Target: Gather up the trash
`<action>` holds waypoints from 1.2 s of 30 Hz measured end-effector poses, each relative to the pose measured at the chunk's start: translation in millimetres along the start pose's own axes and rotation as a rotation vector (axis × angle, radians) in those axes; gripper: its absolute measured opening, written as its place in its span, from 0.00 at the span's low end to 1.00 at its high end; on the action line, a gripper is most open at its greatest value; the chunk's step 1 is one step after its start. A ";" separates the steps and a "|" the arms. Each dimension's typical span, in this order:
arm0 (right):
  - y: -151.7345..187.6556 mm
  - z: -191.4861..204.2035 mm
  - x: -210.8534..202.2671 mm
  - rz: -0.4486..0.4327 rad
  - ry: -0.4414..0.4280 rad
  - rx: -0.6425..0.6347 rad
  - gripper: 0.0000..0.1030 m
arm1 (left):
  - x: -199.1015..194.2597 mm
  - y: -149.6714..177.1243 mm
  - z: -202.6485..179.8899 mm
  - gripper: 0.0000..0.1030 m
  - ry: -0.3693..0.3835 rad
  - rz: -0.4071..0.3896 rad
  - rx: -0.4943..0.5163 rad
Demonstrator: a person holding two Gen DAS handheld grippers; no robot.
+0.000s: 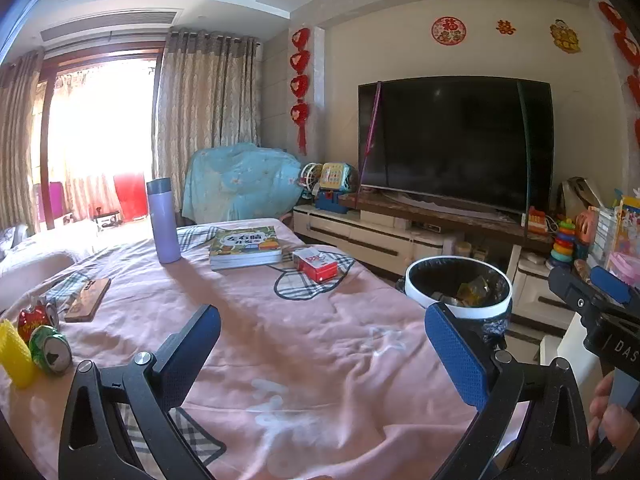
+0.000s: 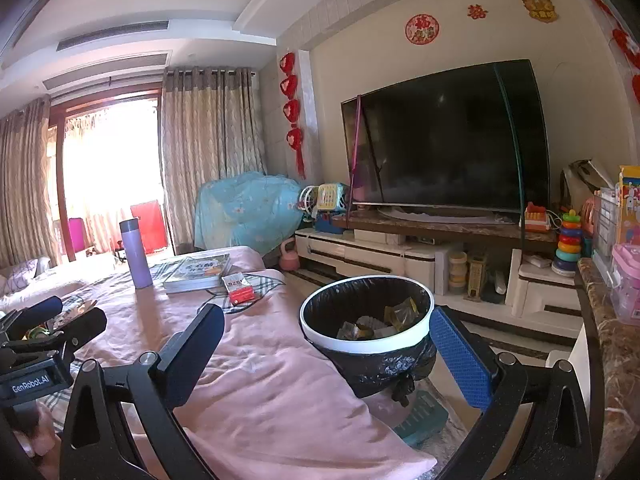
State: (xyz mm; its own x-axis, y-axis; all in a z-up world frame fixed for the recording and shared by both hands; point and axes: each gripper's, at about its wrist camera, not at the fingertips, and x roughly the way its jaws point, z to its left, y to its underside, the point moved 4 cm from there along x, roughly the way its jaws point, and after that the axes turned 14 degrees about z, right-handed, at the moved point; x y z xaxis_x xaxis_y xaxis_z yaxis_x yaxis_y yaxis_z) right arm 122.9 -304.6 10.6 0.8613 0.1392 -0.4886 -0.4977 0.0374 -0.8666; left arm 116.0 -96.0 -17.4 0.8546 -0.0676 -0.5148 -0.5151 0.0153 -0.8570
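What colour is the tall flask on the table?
Lilac with a dark grey-blue cap, clearest in the left wrist view.

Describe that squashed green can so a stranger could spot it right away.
Start at the pink-covered table and go to its near left edge. There a crushed green can lies on its side, silver end facing out, between a yellow foam sleeve and a red packet. It is the only green metal thing there.
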 end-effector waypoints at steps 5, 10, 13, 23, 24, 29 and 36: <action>-1.0 -0.8 -0.2 0.000 -0.003 0.002 1.00 | 0.8 0.6 1.1 0.99 0.001 0.003 -0.001; -0.1 -0.5 1.4 0.007 -0.009 0.006 1.00 | 3.1 0.0 2.5 0.99 0.010 0.013 -0.007; 0.8 0.7 1.4 0.009 -0.010 0.005 1.00 | 3.0 0.1 3.0 0.99 0.008 0.010 -0.003; 1.8 6.5 1.6 0.011 -0.020 -0.007 1.00 | 2.8 0.5 4.7 0.99 0.004 0.012 0.006; 2.3 6.1 2.1 0.013 -0.023 -0.006 1.00 | 3.1 0.3 4.3 0.99 0.003 0.013 0.006; 4.5 7.0 3.9 0.021 -0.028 -0.003 1.00 | 3.6 0.8 5.4 0.99 0.008 0.021 0.002; 6.0 8.1 4.4 0.027 -0.031 -0.005 1.00 | 2.8 1.1 3.8 0.99 0.007 0.020 0.006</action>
State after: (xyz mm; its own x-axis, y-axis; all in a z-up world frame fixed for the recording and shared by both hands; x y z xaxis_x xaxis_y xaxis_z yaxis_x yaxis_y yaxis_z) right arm 122.9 -295.7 4.0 0.8439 0.1704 -0.5088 -0.5203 0.0286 -0.8535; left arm 118.0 -92.3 -19.9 0.8439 -0.0744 -0.5314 -0.5313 0.0228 -0.8469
